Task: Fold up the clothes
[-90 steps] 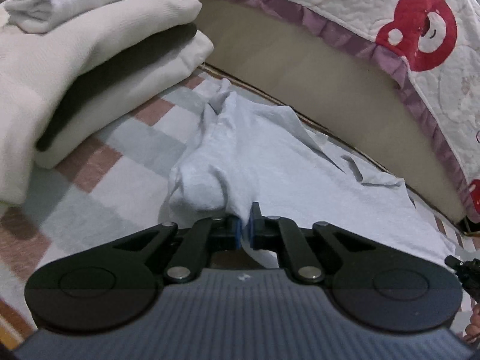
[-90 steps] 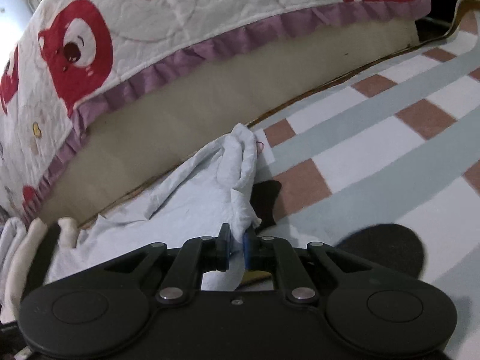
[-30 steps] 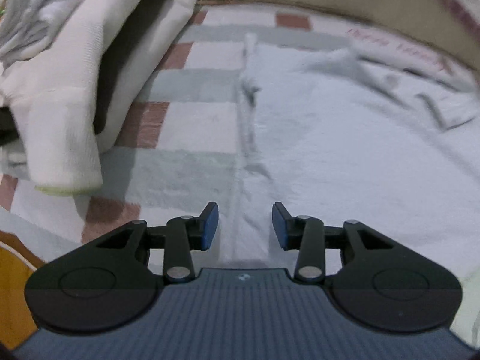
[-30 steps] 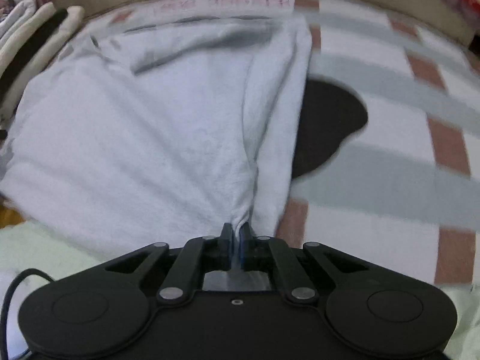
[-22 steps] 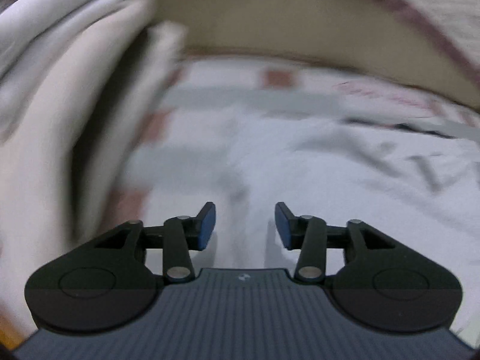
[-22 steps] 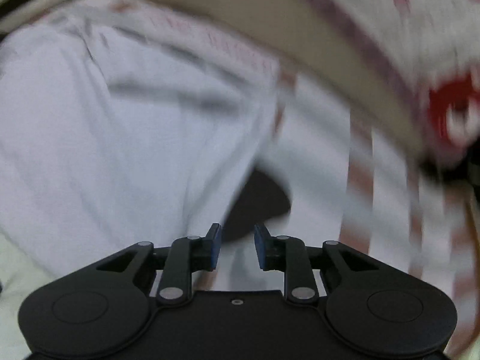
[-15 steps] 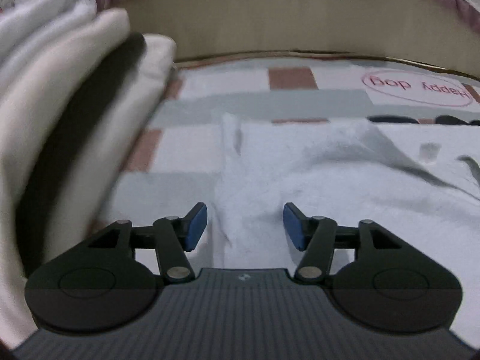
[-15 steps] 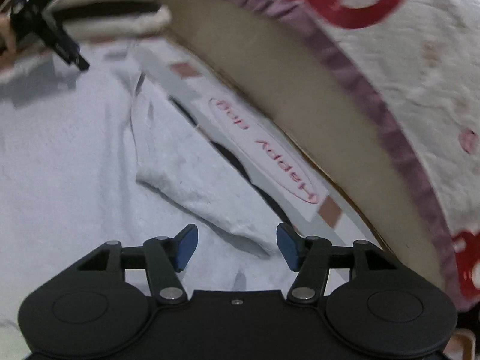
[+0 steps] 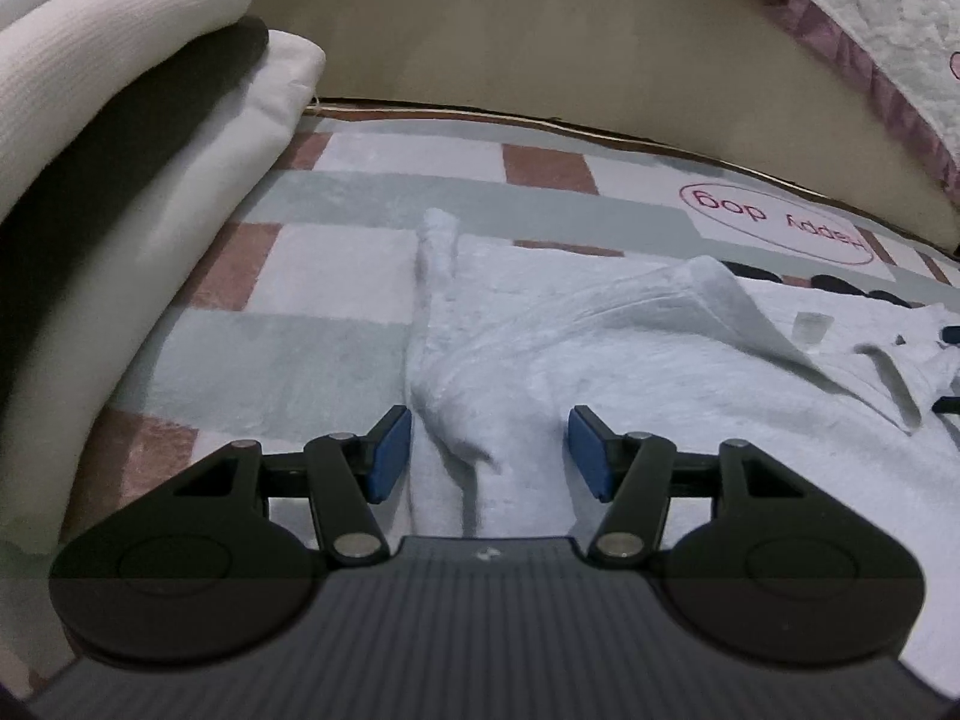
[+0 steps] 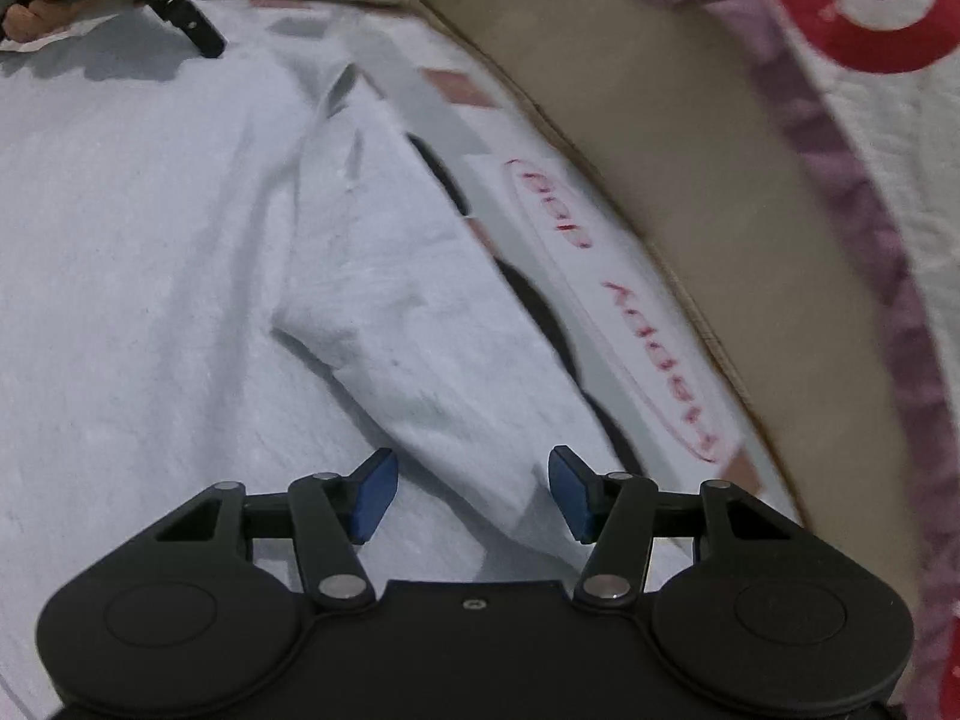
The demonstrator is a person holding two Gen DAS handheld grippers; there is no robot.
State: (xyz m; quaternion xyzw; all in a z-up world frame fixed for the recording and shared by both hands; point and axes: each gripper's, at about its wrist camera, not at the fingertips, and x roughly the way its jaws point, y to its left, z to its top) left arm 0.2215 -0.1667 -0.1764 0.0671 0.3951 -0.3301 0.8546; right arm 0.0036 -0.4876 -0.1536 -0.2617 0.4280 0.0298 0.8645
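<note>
The left tongs [image 9: 490, 450] stand wide over a ridge of the pale grey cotton garment [image 9: 630, 360]. The right tongs [image 10: 473, 492], jaws wide but closing, straddle its folded sleeve [image 10: 420, 360] at lower centre, pads clear of it.

The pale garment [image 9: 660, 372] runs off the left wrist view at 3 o'clock, so its full outline cannot be told, and it hides part of the checked rug [image 9: 336, 276] beneath. The stack of folded clothes [image 9: 108, 138] is cut off at 9 o'clock. In the right wrist view the red lettering [image 10: 636, 312] at 2 o'clock is smeared, and a hand [image 10: 36, 6] at 11 o'clock is cropped.
</note>
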